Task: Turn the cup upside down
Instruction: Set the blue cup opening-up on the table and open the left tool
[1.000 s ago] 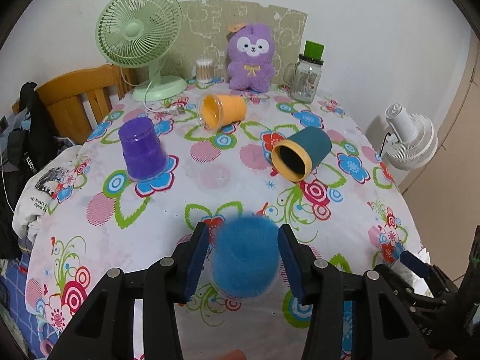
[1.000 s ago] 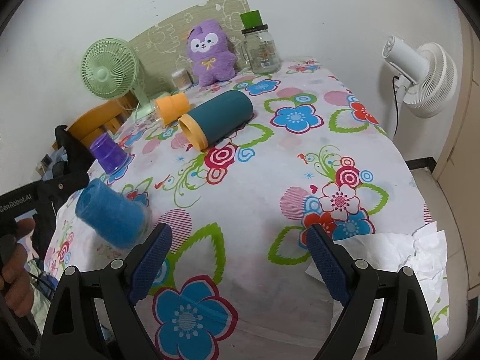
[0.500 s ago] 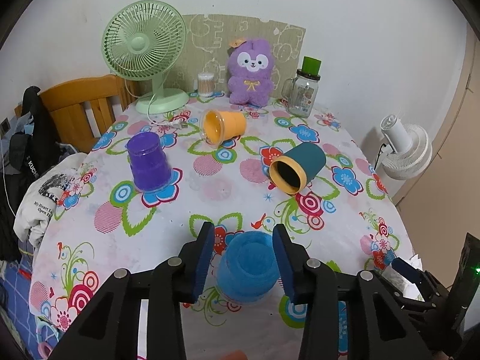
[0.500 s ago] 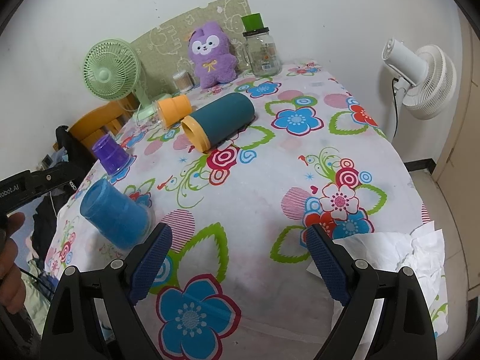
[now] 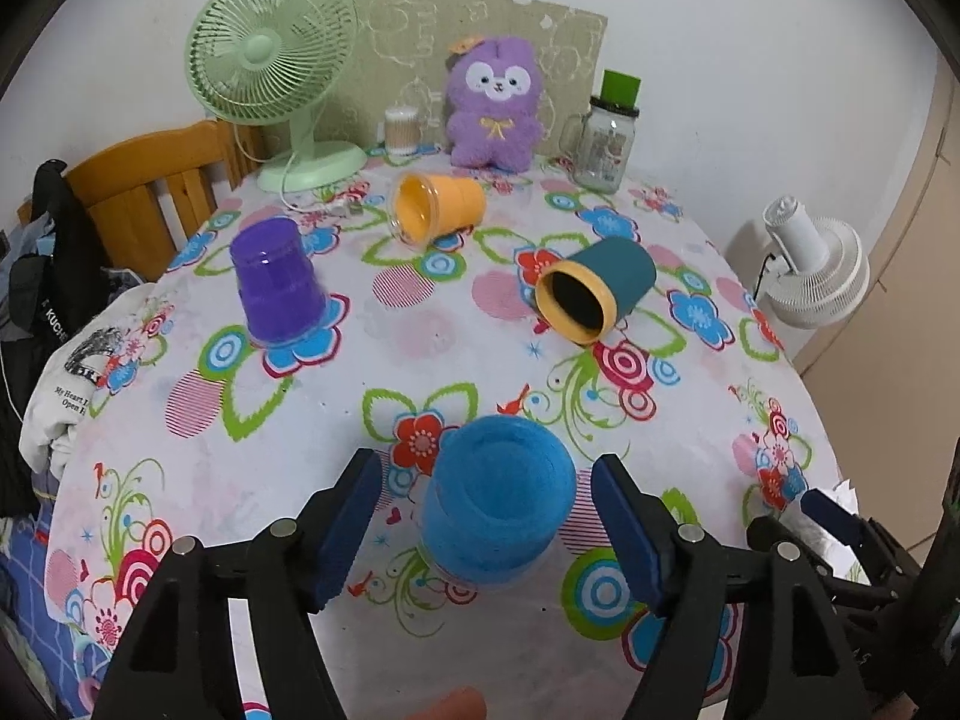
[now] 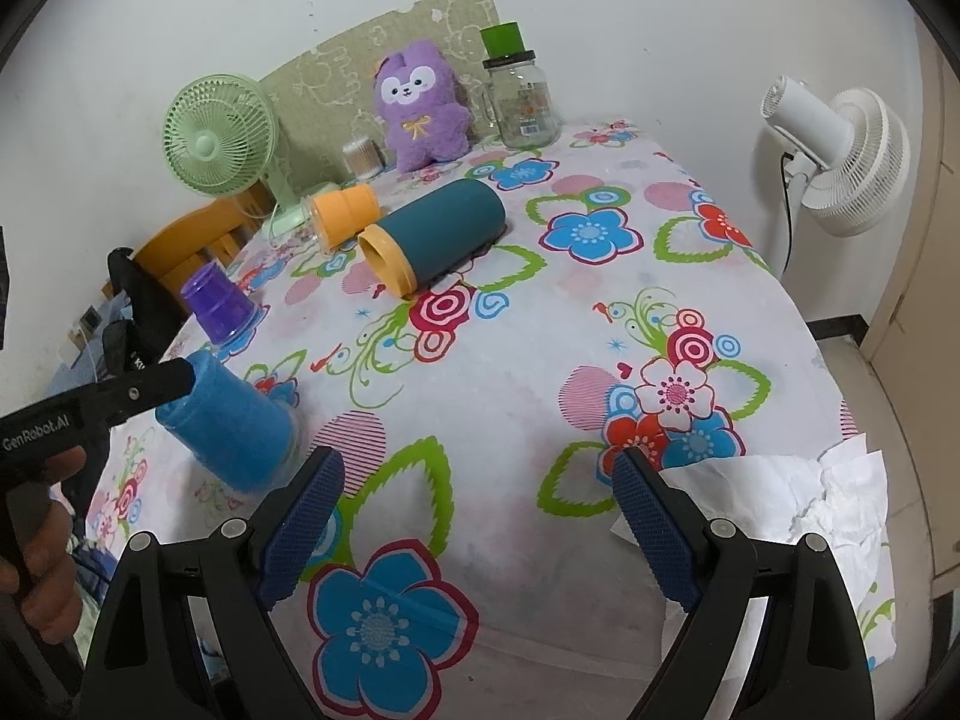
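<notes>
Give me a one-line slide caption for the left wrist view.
Left tool open around the upside-down blue cup on the floral table, pads clear of it.

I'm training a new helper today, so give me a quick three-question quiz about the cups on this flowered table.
1. True or false: the left tool is clamped on the blue cup.
2. Multiple choice: how does the purple cup stand? A on its side; B upside down; C upright.
3. Fill in: the teal cup and the ____ cup lie on their sides.

Key: 1 false, its fingers stand apart from the cup; 2 B; 3 orange.
</notes>
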